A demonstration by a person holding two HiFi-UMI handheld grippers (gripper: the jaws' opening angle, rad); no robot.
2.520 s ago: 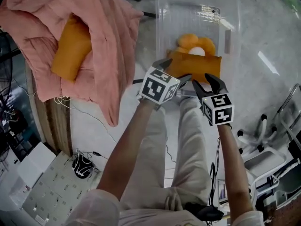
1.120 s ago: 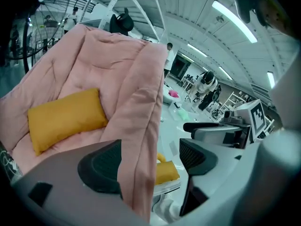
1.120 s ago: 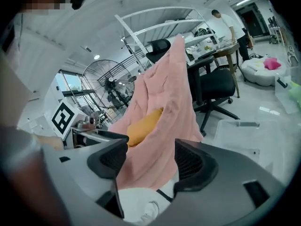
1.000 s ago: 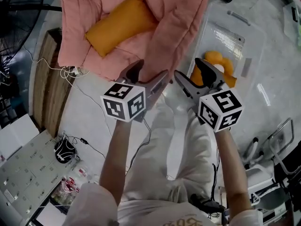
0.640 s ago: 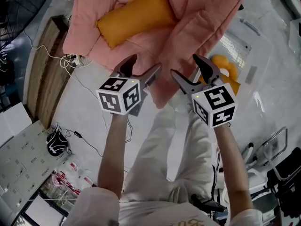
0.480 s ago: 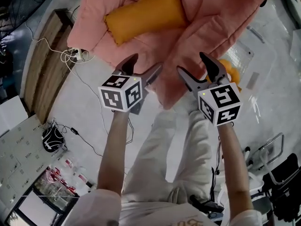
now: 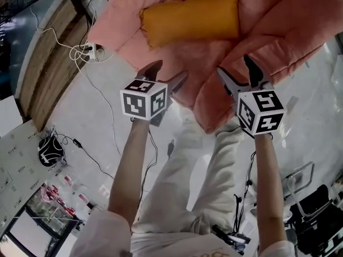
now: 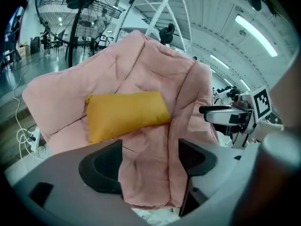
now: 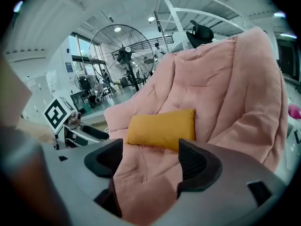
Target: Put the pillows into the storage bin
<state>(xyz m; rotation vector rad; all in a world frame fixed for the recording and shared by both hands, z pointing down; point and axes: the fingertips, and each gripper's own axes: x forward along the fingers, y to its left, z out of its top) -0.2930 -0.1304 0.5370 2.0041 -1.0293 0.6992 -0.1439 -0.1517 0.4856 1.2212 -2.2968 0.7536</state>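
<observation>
Head view: pink quilted blanket (image 7: 257, 42) cropped at top, cradling orange rectangular fabric pillow (image 7: 190, 19); empty left tongs (image 7: 167, 74) apart, just narrowing; empty right tongs (image 7: 237, 69) apart, just widening.

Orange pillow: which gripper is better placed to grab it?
Probably right. Both are empty, short of the orange pillow; the right gripper, fingers just opened wider, sees it centred above them; the left gripper sees it off to one side.
</observation>
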